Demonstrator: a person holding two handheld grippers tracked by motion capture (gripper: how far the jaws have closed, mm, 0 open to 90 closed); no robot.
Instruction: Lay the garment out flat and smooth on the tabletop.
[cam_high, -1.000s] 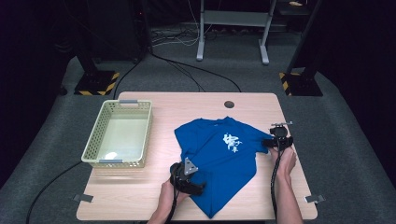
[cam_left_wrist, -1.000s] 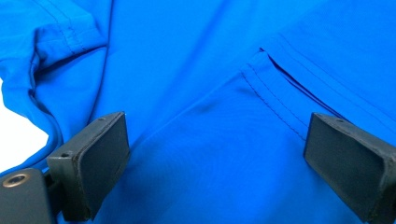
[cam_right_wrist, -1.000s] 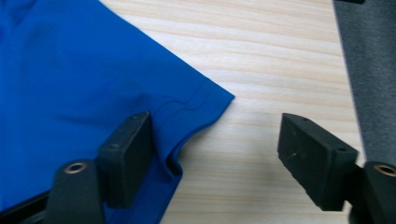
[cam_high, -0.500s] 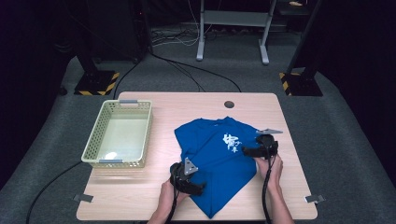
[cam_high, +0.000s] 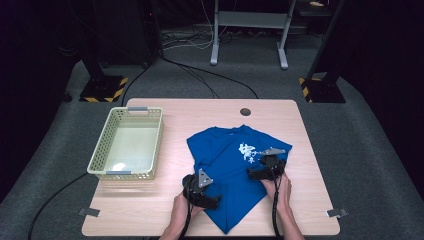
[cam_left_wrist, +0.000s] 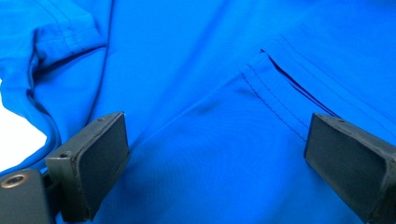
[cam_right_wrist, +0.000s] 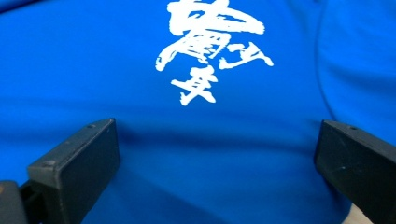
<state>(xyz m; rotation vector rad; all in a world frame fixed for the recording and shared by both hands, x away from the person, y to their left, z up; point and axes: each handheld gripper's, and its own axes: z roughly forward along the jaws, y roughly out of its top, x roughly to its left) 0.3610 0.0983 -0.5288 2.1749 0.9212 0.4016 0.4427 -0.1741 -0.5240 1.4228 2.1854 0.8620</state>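
A blue T-shirt (cam_high: 230, 170) lies partly folded on the wooden surface (cam_high: 210, 112), right of centre, its white brush-lettered print (cam_high: 247, 151) facing up and its lower end reaching toward the near edge; a folded-in flap with a stitched hem (cam_left_wrist: 271, 93) lies across the body of the shirt in the left gripper view, and a sleeve with a double-stitched cuff (cam_left_wrist: 65, 37) sits at the upper left of that view.

The left gripper (cam_high: 201, 189) rests at the shirt's near left edge, held by the person's left hand (cam_high: 181, 207); its jaws stand wide apart, with blue cloth lying flat between them and nothing pinched.

The right gripper (cam_high: 264, 167) sits over the shirt's right side, just beside the print, in the person's right hand (cam_high: 280, 192); its jaws have just been opening and now stand fully apart; the right gripper view shows smooth blue fabric and the white print (cam_right_wrist: 210, 51) ahead of the jaws, with no cloth caught between them.

A pale yellow plastic basket (cam_high: 100, 160) stands on the left part of the surface, well apart from the shirt; a round cable hole (cam_high: 245, 111) lies near the far edge.
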